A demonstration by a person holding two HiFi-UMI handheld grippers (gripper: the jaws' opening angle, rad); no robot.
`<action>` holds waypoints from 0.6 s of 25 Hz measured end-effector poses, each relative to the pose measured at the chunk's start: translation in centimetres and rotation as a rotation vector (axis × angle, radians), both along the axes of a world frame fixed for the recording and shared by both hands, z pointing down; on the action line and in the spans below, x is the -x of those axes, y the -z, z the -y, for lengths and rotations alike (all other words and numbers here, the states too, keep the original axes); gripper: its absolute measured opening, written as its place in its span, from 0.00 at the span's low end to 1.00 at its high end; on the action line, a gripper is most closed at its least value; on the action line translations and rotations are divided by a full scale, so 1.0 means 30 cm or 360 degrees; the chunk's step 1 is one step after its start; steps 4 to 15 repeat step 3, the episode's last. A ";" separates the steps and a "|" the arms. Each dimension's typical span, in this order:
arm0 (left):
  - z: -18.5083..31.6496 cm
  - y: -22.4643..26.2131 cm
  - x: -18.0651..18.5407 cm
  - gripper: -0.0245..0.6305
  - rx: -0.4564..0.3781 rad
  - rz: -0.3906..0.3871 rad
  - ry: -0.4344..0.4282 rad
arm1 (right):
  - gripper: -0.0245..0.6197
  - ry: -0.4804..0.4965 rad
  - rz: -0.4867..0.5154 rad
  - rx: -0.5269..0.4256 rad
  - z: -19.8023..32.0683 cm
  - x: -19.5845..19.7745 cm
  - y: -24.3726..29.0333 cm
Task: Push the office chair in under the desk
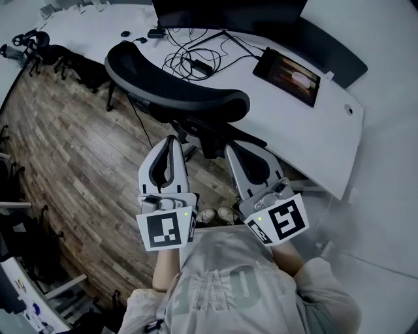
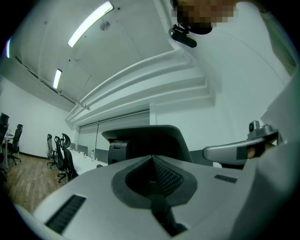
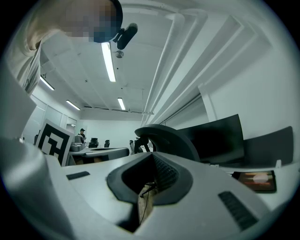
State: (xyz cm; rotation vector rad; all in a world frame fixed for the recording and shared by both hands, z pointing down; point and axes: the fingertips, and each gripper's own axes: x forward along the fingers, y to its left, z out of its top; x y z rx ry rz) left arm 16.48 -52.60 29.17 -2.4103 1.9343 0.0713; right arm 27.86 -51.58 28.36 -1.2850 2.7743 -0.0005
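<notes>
The black mesh office chair (image 1: 176, 91) stands pulled out a little from the curved white desk (image 1: 326, 130), its backrest toward me. My left gripper (image 1: 171, 140) is shut and empty, its tip just behind the backrest's lower edge. To its right, my right gripper (image 1: 229, 149) is also shut and empty, close to the chair's rear frame; whether either touches the chair I cannot tell. In the left gripper view the closed left gripper (image 2: 151, 157) points at the chair's backrest top (image 2: 150, 138). In the right gripper view the closed right gripper (image 3: 152, 154) faces the chair's backrest (image 3: 171, 138).
On the desk are a dark monitor (image 1: 228, 13), a lit tablet (image 1: 290, 75) and loose cables (image 1: 196, 59). More black chairs (image 1: 72, 65) stand at the left on the wood floor. The person's shoes (image 1: 217, 215) are below the grippers.
</notes>
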 end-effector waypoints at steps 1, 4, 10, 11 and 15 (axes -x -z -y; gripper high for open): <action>0.000 0.000 0.003 0.06 0.0001 -0.0001 0.0003 | 0.07 0.0001 -0.0002 -0.0003 0.000 0.001 0.002; -0.002 0.000 0.008 0.06 0.0003 -0.0002 0.0009 | 0.07 0.0003 -0.0007 -0.0007 -0.002 0.003 0.004; -0.002 0.000 0.008 0.06 0.0003 -0.0002 0.0009 | 0.07 0.0003 -0.0007 -0.0007 -0.002 0.003 0.004; -0.002 0.000 0.008 0.06 0.0003 -0.0002 0.0009 | 0.07 0.0003 -0.0007 -0.0007 -0.002 0.003 0.004; -0.002 0.000 0.008 0.06 0.0003 -0.0002 0.0009 | 0.07 0.0003 -0.0007 -0.0007 -0.002 0.003 0.004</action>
